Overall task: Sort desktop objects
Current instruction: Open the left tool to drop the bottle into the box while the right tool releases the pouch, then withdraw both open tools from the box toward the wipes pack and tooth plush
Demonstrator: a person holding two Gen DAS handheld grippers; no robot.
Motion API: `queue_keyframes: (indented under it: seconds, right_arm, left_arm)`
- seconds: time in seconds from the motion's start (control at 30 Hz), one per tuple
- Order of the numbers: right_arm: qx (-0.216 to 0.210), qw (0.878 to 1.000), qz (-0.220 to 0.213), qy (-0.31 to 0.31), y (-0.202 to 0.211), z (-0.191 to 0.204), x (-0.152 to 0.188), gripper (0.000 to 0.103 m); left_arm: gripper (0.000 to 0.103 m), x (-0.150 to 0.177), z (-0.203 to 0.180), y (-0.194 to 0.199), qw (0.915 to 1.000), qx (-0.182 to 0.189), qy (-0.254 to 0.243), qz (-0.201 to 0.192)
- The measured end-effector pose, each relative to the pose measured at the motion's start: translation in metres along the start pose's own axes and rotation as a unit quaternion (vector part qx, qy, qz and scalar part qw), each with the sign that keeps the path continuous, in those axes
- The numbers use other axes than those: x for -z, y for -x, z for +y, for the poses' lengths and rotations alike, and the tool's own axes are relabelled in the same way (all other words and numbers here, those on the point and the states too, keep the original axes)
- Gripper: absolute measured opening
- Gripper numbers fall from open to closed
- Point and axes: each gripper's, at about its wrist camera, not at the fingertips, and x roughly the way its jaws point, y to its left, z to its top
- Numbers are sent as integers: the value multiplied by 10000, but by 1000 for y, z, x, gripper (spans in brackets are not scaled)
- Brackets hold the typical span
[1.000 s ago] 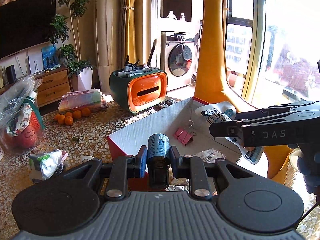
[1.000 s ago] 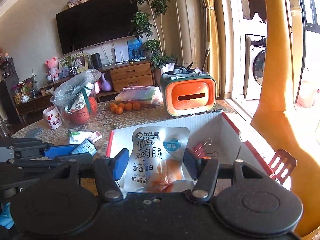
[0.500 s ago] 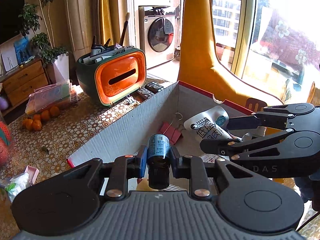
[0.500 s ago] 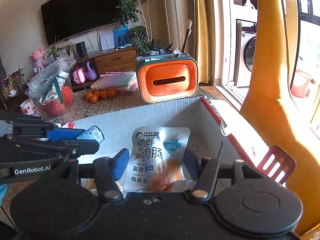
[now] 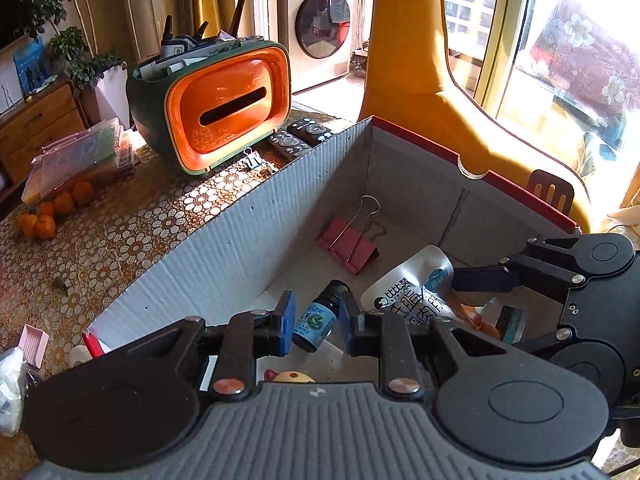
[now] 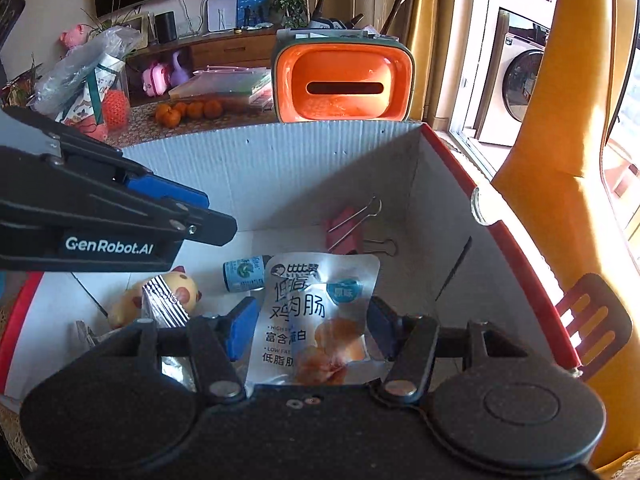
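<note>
An open cardboard box [image 5: 240, 248] [image 6: 280, 168] with red outer sides fills both views, and both grippers hang over it. My left gripper [image 5: 316, 320] [image 6: 216, 216] has its blue pads a narrow gap apart. A small blue-labelled bottle [image 5: 318, 320] [image 6: 244, 272] shows through that gap; in the right wrist view it lies on the box floor, clear of the left fingertips. My right gripper [image 6: 310, 328] [image 5: 452, 296] is shut on a silver snack pouch [image 6: 316, 312] [image 5: 416, 292]. A pink binder clip [image 5: 348, 244] [image 6: 344, 228] and a spotted yellow toy [image 6: 160, 296] lie inside.
An orange and green desk organizer [image 5: 224, 108] [image 6: 340, 80] stands beyond the box's far wall, with two remotes [image 5: 300, 136] beside it. Oranges [image 5: 48, 216] and plastic folders [image 5: 80, 156] lie on the patterned tablecloth to the left. A red slotted spatula [image 6: 592, 312] sticks up right of the box.
Both grippers have come forward and down over the box. The bottle, earlier upright between the left pads, now lies tipped and smaller below them. The pouch stays in the right gripper.
</note>
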Motion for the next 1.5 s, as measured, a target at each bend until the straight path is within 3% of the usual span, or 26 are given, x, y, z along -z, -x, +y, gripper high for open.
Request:
queue_keyframes:
  seconds: [0.27,0.43,0.87,1.0,1.13,1.5]
  right_arm:
    - [3,10000,98,4,-5,2,0,65]
    - [12,10000,-60,18,9,3,0,73]
    - [-67,9989,-427,164,59,19,-1,79]
    - [-181,9981,-587,67,76,25,-1,80]
    - [-221,9969,-749,-47,92,30,3,80]
    - [-385,9949,-917,-178,119,61,14,85]
  left_arm:
    - [23,16,4,9,9997,157,192,-37]
    - [23,21,3,24,9994,190,206,-189]
    - [25,38,6,72,9983,201,338,-428]
    - [31,46,5,89,9978,176,295,-572]
    - [53,56,7,105,9967,101,315,-740]
    - [62,86,29,150,9920,100,651,-1076]
